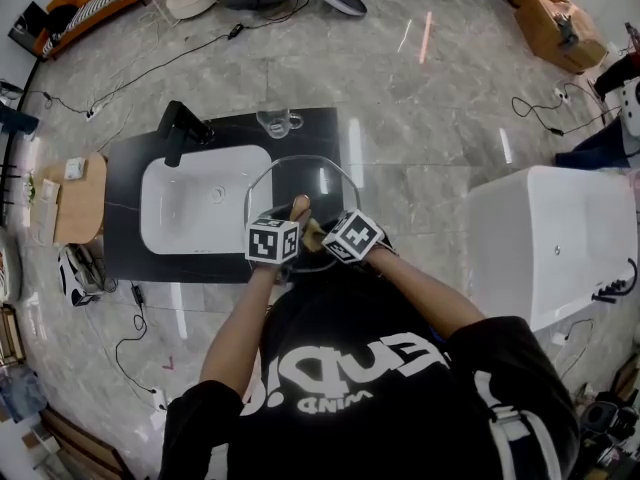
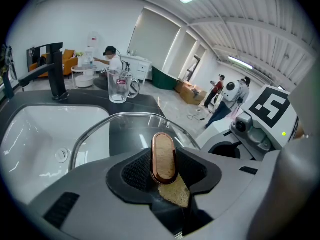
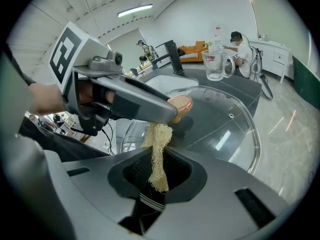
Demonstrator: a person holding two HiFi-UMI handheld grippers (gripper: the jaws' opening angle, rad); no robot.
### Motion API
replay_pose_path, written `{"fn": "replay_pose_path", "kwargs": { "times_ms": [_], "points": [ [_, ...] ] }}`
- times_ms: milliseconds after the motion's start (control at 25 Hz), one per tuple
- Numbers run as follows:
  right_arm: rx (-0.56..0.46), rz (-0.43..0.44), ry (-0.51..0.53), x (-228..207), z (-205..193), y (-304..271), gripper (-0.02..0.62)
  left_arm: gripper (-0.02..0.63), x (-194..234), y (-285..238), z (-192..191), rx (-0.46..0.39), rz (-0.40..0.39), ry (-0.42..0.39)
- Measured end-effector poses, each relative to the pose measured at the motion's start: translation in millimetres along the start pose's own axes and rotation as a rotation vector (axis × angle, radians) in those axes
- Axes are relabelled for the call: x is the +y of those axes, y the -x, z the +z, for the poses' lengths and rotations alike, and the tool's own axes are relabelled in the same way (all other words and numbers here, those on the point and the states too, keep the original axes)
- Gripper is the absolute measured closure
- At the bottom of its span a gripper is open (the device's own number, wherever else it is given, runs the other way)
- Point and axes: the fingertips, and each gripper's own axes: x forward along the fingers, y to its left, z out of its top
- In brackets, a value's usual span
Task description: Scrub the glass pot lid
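Head view: we held the lid (image 1: 330,183) over the bench's (image 1: 310,133) right part, its left rim overlapping the sink (image 1: 190,208). Left claw (image 1: 297,214) & right claw (image 1: 318,234) sat side by side at the lid's middle. Mug (image 1: 278,121) stood just behind the lid, tap (image 1: 182,128) at the sink's far left.

Left gripper view: left claw (image 2: 164,170) was clamped on the lid's knob (image 2: 163,156), wood w/ copper rim. The glass rim (image 2: 125,117) curved ahead. A bit of loofah (image 2: 176,195) showed just under the knob.

Right gripper view: right claw (image 3: 157,178) gripped the loofah (image 3: 156,154) strip. Its top end reached up beside the knob (image 3: 181,105), under the left claw (image 3: 125,101). The lid's glass (image 3: 225,119) spread beyond.
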Motion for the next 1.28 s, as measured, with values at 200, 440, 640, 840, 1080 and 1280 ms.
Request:
{"fn": "replay_pose_path", "kwargs": {
  "times_ms": [200, 440, 640, 840, 1080, 1280],
  "points": [
    [-0.006, 0.012, -0.010, 9, 1, -9, 0.546, 0.437, 0, 0, -1, -0.001, -0.002, -0.001],
    [0.002, 0.020, -0.015, 11, 3, -10, 0.546, 0.437, 0, 0, -1, -0.004, -0.004, 0.010],
    [-0.004, 0.050, -0.025, 21, 4, -15, 0.547, 0.437, -1, 0, -1, -0.004, -0.010, 0.016],
    [-0.007, 0.061, -0.022, 26, 5, -16, 0.546, 0.436, 1, 0, -1, -0.006, -0.017, 0.020],
    [0.016, 0.088, -0.003, 39, -9, -14, 0.548, 0.436, 1, -1, -2, -0.007, -0.030, 0.028],
    [0.037, 0.104, -0.008, 43, -20, -17, 0.546, 0.436, 1, -1, -1, -0.011, -0.037, 0.035]
  ]
}}
